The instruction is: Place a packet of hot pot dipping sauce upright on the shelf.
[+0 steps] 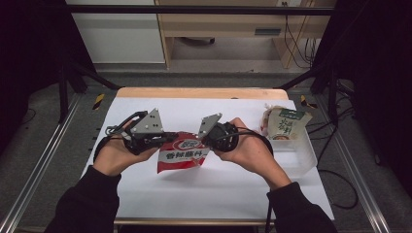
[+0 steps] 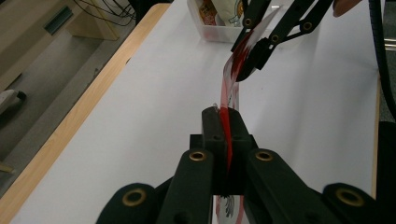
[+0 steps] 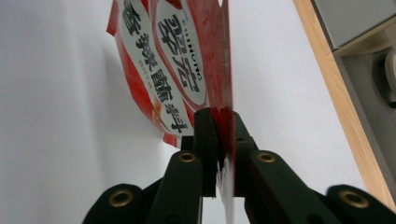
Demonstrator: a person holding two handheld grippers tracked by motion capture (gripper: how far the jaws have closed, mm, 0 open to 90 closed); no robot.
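Observation:
A red and white sauce packet with printed characters hangs above the white table between both hands. My left gripper is shut on the packet's top left edge, and the red film runs pinched between its black jaws. My right gripper is shut on the top right edge. In the right gripper view the packet rises from between the closed jaws, its label facing left. The right gripper also appears at the far end of the film in the left gripper view.
A clear plastic bin at the table's right holds a green and white packet. The white tabletop has a wooden far edge. Dark frame rails run along both sides.

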